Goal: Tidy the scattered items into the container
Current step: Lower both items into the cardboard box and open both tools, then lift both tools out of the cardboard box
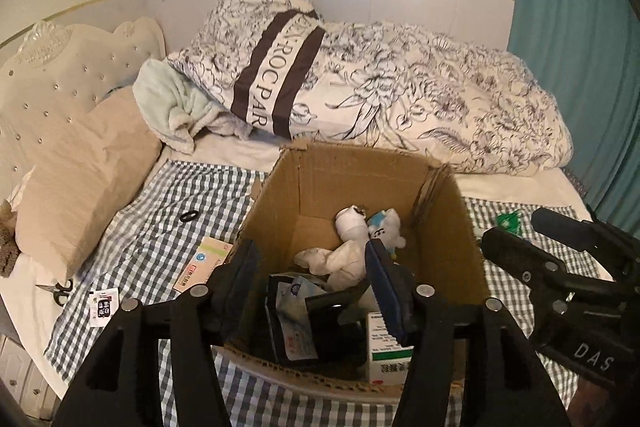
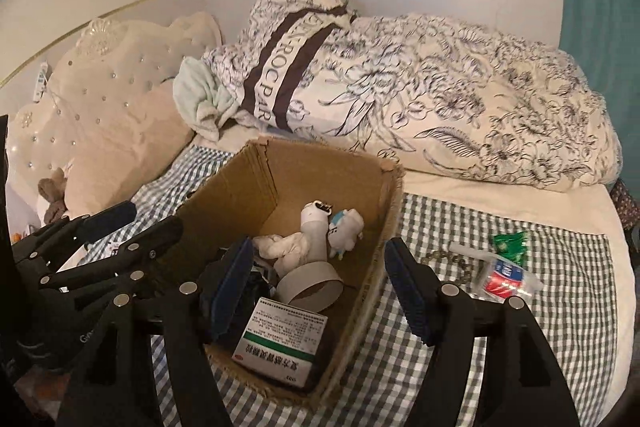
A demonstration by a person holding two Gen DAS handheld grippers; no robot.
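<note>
Box: cardboard box (image 2: 264,171) on checked cloth (image 2: 500,327), mid-bed.
In box: green-band medicine carton (image 2: 280,343), tape roll (image 2: 310,285), white plush (image 2: 288,247), blue-white toy (image 2: 346,227).
Left out, L side: hair tie (image 1: 189,215), orange-edged card (image 1: 202,263), scissors (image 1: 60,289), QR tag (image 1: 103,307).
Left out, R side: green sachet (image 2: 510,245), bead bracelet (image 2: 448,261), red-blue packet (image 2: 506,277).
Progress: approx half, my est.
L gripper (image 1: 316,285): jaws apart, empty, over box.
R gripper (image 2: 320,295): jaws apart, empty, straddling box's R wall.
Writing: "ROC PAR" on duvet (image 2: 276,67); "DAS" on R gripper body; carton text too small.

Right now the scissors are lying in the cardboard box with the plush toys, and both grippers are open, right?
Not quite. The scissors lie outside the box, on the checked cloth at its left, as the left wrist view shows. The plush toys are in the box, and both grippers are open.
</note>
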